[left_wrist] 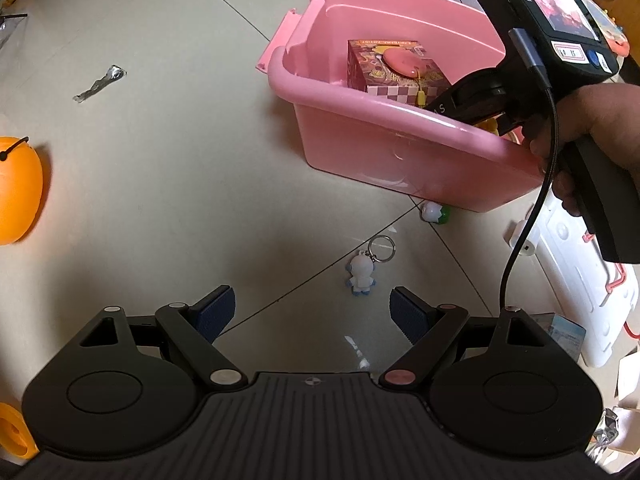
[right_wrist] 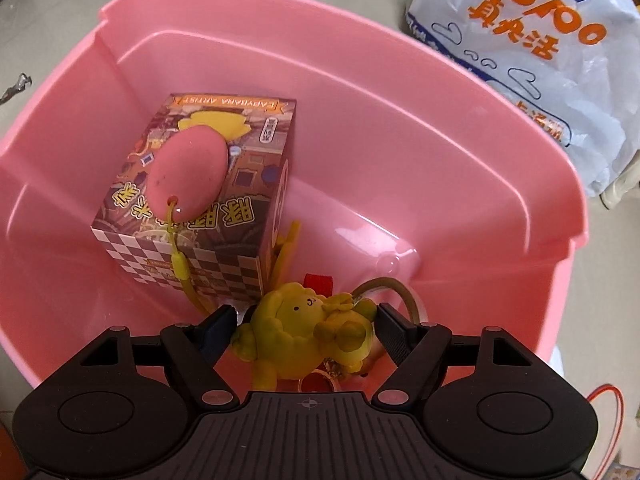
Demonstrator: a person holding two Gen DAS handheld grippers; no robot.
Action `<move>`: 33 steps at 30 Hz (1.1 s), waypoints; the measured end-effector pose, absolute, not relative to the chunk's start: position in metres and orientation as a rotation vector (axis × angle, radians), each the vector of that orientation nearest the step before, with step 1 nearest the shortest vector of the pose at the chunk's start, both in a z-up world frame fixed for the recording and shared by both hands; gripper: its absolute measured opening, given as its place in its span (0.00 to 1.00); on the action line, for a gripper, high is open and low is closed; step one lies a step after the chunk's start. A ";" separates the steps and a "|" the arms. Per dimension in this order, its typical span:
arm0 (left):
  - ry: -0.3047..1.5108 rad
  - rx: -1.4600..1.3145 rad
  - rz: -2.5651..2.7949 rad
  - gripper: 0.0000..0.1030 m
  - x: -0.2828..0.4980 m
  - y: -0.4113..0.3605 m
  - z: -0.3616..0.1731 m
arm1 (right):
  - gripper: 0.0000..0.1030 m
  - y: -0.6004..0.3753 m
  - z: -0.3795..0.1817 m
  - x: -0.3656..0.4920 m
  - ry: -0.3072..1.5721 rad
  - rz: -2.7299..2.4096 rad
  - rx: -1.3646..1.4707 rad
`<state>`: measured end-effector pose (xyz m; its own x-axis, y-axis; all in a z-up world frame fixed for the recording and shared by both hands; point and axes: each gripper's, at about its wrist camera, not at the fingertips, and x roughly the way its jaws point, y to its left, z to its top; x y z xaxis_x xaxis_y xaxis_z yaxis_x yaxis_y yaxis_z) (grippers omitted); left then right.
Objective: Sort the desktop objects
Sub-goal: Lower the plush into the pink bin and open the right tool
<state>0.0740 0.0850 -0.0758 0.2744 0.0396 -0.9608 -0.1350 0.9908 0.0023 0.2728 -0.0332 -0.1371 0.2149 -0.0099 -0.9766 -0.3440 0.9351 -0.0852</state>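
My right gripper [right_wrist: 304,330] points down into the pink bin [right_wrist: 460,128] and is shut on a yellow dog figure [right_wrist: 304,328], with a pad against each of its sides. A patterned box [right_wrist: 224,216] lies in the bin with a pink egg-shaped toy [right_wrist: 188,176] on top. My left gripper [left_wrist: 312,312] hangs open over the floor with nothing between its fingers. A small white and blue figure keychain [left_wrist: 362,270] lies just ahead of it. The pink bin [left_wrist: 360,140] stands beyond, and a person's hand [left_wrist: 580,140] holds the right gripper over it.
An orange egg-shaped toy [left_wrist: 16,192] lies at the left. A white and green ball [left_wrist: 436,212] rests by the bin's near wall, and a silver wrapper [left_wrist: 100,82] lies farther left. A white case [left_wrist: 580,280] sits at the right. A printed plastic bag [right_wrist: 540,60] lies behind the bin.
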 end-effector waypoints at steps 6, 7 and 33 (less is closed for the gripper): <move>1.290 -0.090 0.122 0.84 0.076 0.085 -0.076 | 0.70 -0.032 -0.143 0.278 1.399 0.218 -0.316; 1.290 -0.090 0.121 0.84 0.076 0.085 -0.076 | 0.70 -0.032 -0.144 0.278 1.407 0.215 -0.315; 1.299 -0.116 0.139 0.84 0.076 0.087 -0.075 | 0.75 -0.028 -0.142 0.273 1.402 0.182 -0.357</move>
<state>0.0757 0.0873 -0.0747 0.2617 0.0377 -0.9644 -0.1679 0.9858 -0.0070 0.2728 -0.0284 -0.1417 0.1655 -0.0845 -0.9826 -0.3329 0.9331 -0.1363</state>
